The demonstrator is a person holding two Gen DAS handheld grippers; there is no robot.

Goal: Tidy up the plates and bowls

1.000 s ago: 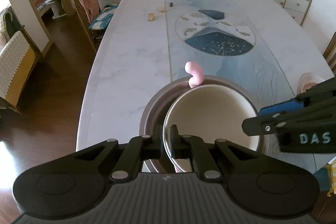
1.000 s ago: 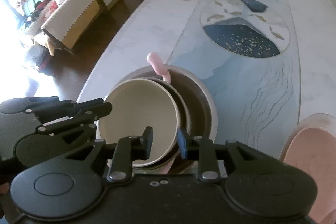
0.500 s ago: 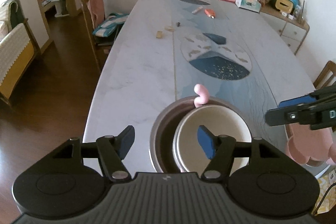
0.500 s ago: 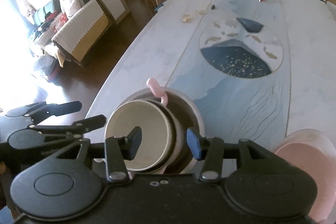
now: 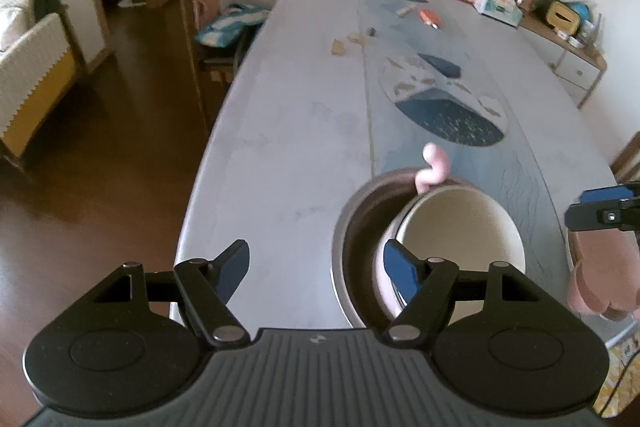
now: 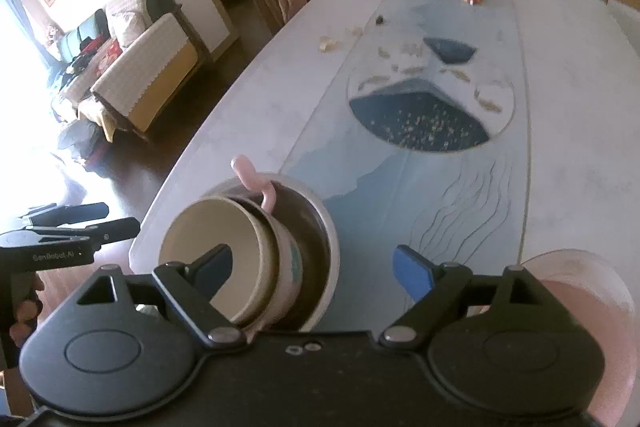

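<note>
Resting nested at the near edge of the worktop, the bowls sit free of both tongs.

A cream bowl lies tilted inside a pink-handled cup, and both sit in a wide dark bowl with a pale rim; the cup's curled pink handle sticks up past the far rim. The left tongs are spread wide and hold nothing, one blue pad over the worktop edge and the other in front of the stack. The right tongs are likewise spread wide and empty above the stack. A pink plate lies to the right at the worktop's near corner, apart from the stack; its shape is hard to make out, being mostly hidden.
</note>
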